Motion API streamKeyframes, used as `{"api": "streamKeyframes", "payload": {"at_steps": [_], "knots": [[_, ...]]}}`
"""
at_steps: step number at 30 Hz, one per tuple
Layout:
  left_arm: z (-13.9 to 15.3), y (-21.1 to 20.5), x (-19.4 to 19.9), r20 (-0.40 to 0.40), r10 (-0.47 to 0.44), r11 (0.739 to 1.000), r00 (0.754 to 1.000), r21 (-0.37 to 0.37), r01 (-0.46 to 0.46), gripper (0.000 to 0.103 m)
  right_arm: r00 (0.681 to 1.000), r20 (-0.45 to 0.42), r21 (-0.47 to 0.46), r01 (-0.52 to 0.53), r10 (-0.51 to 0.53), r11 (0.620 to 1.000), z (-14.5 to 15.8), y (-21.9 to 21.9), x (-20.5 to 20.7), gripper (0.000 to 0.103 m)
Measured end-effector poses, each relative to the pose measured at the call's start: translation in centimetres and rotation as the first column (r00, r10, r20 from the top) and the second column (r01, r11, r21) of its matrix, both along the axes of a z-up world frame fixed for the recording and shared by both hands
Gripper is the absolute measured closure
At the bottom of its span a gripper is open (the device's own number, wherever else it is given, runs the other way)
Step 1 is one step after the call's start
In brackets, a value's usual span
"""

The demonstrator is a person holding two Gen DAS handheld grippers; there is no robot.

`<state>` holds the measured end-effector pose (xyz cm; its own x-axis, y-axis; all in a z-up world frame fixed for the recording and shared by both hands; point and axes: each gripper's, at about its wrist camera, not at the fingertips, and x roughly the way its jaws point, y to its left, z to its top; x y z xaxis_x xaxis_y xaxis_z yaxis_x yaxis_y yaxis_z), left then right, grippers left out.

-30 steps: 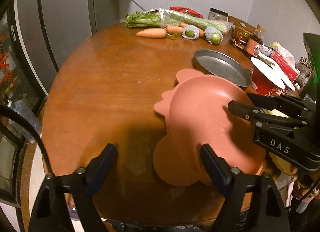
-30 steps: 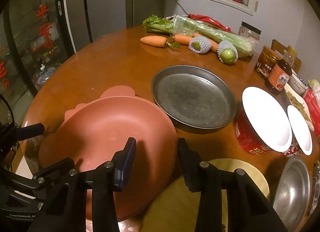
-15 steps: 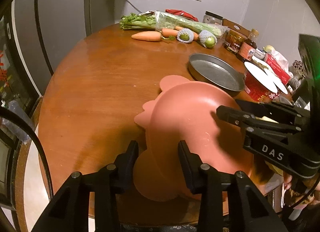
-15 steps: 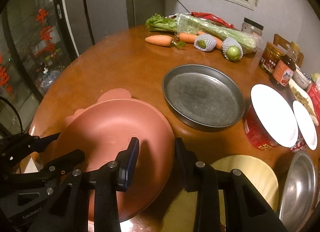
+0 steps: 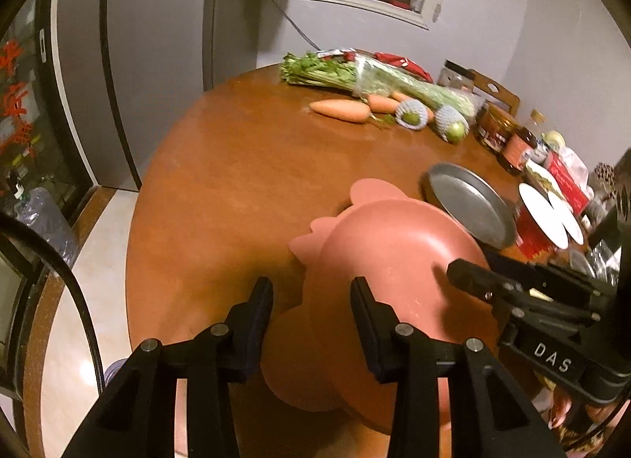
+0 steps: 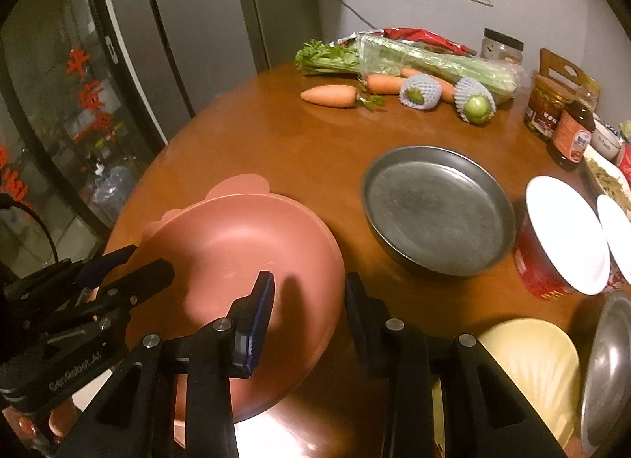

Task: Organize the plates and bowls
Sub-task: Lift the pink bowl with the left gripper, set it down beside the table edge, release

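Left gripper (image 5: pixel 311 310) jaws straddle the pink bowl's (image 5: pixel 394 260) near rim.
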<state>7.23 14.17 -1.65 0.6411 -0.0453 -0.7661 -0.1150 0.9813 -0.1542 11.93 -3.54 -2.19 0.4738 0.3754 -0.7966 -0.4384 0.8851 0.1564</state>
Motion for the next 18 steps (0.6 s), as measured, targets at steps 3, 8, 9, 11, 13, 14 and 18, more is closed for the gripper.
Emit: {"api": "streamKeyframes", "payload": {"at_steps": [3,8,9,11,13,14,18], "knots": [[-0.1,0.7,1.0,0.001,0.008,1.0,1.0,0.014,-0.008,0.062,1.0,-0.013,0.022,0.014,-0.014,1.0,-0.2,0.6,0.6,0.065],[-0.7,1.7,3.0,-0.015,0.022,0.999,1.0,0.039,-0.022,0.062,1.0,-0.016,0.037,0.026,-0.025,0.999,-0.5,1.7,1.4,0.065],[-1.0,1.9,3.6,-0.023,0.023,0.999,0.999,0.037,-0.022,0.062,0.999,-0.018,0.041,0.028,-0.027,0.999,-0.6,1.8,1.6,0.065],[-1.3,2.2,4.3,-0.033,0.026,0.999,0.999,0.038,-0.025,0.062,0.999,-0.026,0.053,0.038,-0.037,0.998,-0.7,1.9,2.1,0.065],[-1.7,2.3,5.1,-0.039,0.025,0.999,0.999,0.042,-0.023,0.062,0.999,-0.028,0.056,0.044,-0.042,0.997,-1.0,2.1,2.4,0.065],[-1.8,2.4,5.4,-0.043,0.024,0.999,0.999,0.046,-0.022,0.062,0.999,-0.025,0.053,0.046,-0.045,0.998,-1.0,2.2,2.5,0.065],[-2.2,2.8,6.3,-0.046,0.022,1.0,0.999,0.019,-0.021,0.062,0.999,-0.033,0.072,0.037,-0.034,0.997,-1.4,2.4,3.1,0.065]]}}
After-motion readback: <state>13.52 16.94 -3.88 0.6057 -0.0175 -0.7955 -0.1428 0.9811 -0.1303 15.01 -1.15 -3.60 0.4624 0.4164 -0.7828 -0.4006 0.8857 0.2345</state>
